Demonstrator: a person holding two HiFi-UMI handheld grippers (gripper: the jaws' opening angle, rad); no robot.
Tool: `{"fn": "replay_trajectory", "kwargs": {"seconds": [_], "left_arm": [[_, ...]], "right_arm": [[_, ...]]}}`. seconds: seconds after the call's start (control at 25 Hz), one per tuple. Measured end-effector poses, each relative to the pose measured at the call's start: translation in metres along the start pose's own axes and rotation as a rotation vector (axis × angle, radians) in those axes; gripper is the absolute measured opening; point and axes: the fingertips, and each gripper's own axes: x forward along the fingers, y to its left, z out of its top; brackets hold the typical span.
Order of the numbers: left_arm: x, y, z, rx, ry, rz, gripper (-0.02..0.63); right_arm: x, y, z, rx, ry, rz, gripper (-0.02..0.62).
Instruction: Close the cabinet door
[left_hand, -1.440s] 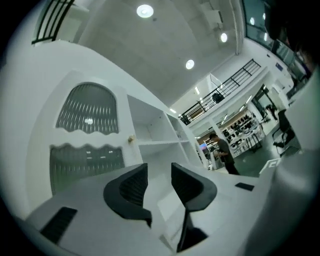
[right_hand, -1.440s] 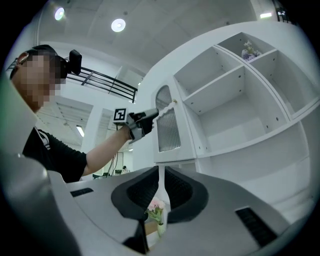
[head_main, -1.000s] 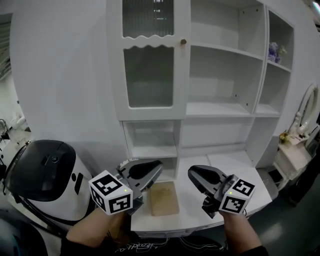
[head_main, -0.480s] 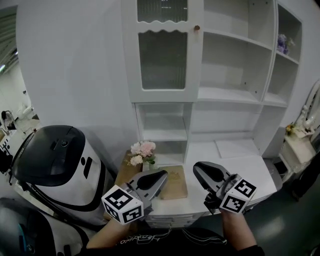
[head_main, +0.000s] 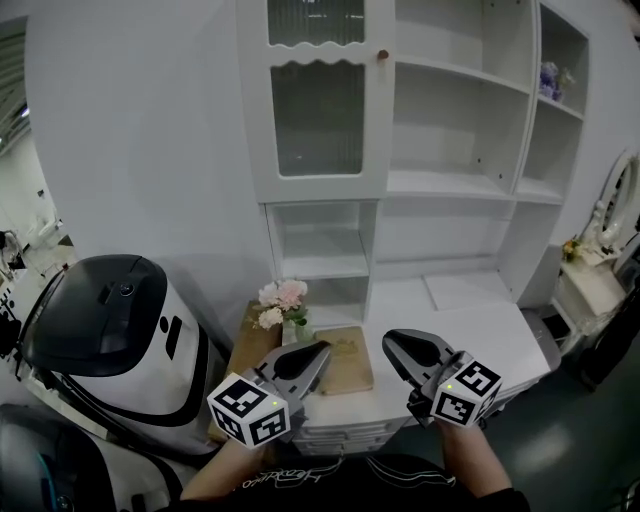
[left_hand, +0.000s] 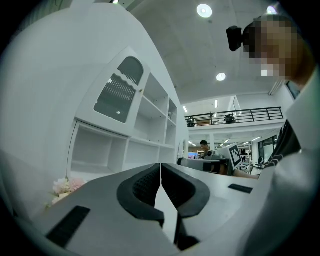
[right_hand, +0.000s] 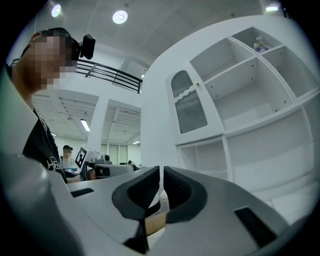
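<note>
The white cabinet's glass door (head_main: 320, 110) lies flush in its frame at the upper left of the cabinet, its small knob (head_main: 381, 54) at the door's right edge. The door also shows in the left gripper view (left_hand: 117, 92) and the right gripper view (right_hand: 189, 107). Both grippers hang low over the front of the white desk (head_main: 470, 320), far below the door and touching nothing. My left gripper (head_main: 320, 352) (left_hand: 160, 165) is shut and empty. My right gripper (head_main: 390, 342) (right_hand: 161, 169) is also shut with nothing between its fingers.
A vase of pale flowers (head_main: 280, 297) and a tan book (head_main: 345, 358) sit on the desk just beyond the left gripper. A black-and-white rounded machine (head_main: 100, 330) stands at the left. Open shelves fill the cabinet's right side; a small dresser (head_main: 590, 290) stands at far right.
Both grippers have sunk and drawn back toward the desk's front edge. The head view has shifted, bringing the flowers into sight. The door looks the same.
</note>
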Motion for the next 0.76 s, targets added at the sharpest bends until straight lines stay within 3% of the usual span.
{"fn": "replay_trajectory", "kwargs": {"seconds": [0.76], "left_arm": [[0.012, -0.005, 0.006, 0.026, 0.002, -0.011, 0.026]], "right_arm": [[-0.01, -0.011, 0.003, -0.003, -0.004, -0.033, 0.057]]}}
